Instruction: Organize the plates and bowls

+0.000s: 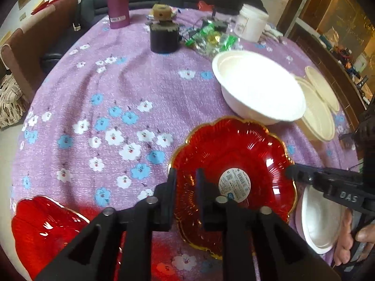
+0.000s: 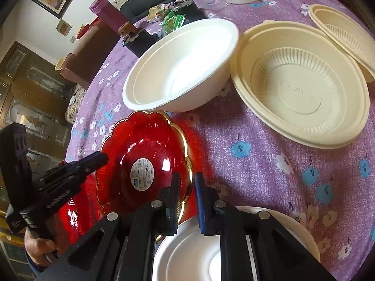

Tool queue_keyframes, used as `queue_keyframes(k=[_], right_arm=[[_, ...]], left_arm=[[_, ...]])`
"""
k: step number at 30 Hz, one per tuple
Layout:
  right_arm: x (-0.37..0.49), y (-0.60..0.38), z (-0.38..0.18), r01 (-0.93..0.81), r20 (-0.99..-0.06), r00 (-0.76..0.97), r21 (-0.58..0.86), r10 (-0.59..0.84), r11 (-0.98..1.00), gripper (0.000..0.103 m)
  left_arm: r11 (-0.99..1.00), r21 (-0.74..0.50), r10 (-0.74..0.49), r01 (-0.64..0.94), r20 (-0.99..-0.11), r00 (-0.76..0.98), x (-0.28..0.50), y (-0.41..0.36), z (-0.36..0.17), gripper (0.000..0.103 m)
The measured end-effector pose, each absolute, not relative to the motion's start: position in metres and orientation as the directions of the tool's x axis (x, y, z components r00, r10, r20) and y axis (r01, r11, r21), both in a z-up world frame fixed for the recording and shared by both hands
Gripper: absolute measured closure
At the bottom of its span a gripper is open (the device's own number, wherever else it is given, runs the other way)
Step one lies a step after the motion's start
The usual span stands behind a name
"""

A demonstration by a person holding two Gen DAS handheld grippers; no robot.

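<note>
If meant for stacking, makes sense to carry w/ two tools: clamped tight on gold-trimmed edge of red translucent scalloped plate (image 1: 234,149) w/ right gripper (image 2: 186,180), opposite edge slotted between fingers of left gripper (image 1: 185,175). Can't tell whether left pads actually pinch: narrow gap, rim inside, contact not visible. Prob. taken at edges because too wide & shallow to grab any other way. Seems raised a bit off purple floral tablecloth (image 1: 93,93), judging by red glow on fabric; not certain. Located front-centre, just in front of big white foam bowl (image 1: 257,86), beside small white bowl (image 2: 187,253), near second red plate (image 1: 46,222) at left, likely the stacking target. Looks glossy, ribbed radially, petal-shaped outline, w/ round white barcode sticker (image 1: 236,181) at centre. Prob. hard & slick, so slip risk at thin rim. Cream ribbed plastic bowls (image 2: 300,89) off to right, not involved.
</note>
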State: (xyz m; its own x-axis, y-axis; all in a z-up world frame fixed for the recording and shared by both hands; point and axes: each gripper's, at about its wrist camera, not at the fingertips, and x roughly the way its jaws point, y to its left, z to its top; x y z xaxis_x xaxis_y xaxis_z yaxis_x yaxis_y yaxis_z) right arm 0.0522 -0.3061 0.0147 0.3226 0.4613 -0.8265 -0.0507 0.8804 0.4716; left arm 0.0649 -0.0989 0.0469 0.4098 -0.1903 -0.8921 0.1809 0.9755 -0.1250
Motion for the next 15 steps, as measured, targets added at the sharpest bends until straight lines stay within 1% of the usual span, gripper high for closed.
queue_keyframes(k=[1,3,5,8,10,11,15], right_arm=[[0.052,-0.306,0.015,-0.052,-0.826,0.322,0.473,0.463,0.879,0.09],[0.053,-0.307,0.014,-0.049,-0.825,0.325,0.473,0.462,0.879,0.091],[0.053,-0.308,0.013,-0.05,-0.824,0.324,0.475,0.465,0.878,0.091],[0.054,-0.307,0.012,-0.049,-0.822,0.321,0.481,0.47,0.875,0.091],[0.054,-0.305,0.013,-0.051,-0.825,0.322,0.474,0.464,0.879,0.091],[0.054,-0.305,0.013,-0.049,-0.826,0.321,0.474,0.463,0.879,0.091],[0.054,-0.306,0.013,-0.038,-0.826,0.314,0.481,0.468,0.876,0.091]], left_arm=[[0.976,-0.126,-0.19,0.177,-0.889,0.417,0.065,-0.096,0.05,0.079],[0.978,-0.122,-0.183,0.167,-0.885,0.428,0.064,-0.092,0.053,0.069],[0.982,-0.101,-0.16,0.158,-0.89,0.428,0.067,-0.089,0.052,0.067],[0.982,-0.107,-0.163,0.158,-0.898,0.408,0.07,-0.09,0.044,0.067],[0.98,-0.105,-0.165,0.167,-0.902,0.399,0.071,-0.093,0.039,0.074],[0.979,-0.112,-0.171,0.171,-0.904,0.391,0.071,-0.095,0.036,0.086],[0.981,-0.099,-0.16,0.17,-0.901,0.403,0.067,-0.098,0.033,0.087]])
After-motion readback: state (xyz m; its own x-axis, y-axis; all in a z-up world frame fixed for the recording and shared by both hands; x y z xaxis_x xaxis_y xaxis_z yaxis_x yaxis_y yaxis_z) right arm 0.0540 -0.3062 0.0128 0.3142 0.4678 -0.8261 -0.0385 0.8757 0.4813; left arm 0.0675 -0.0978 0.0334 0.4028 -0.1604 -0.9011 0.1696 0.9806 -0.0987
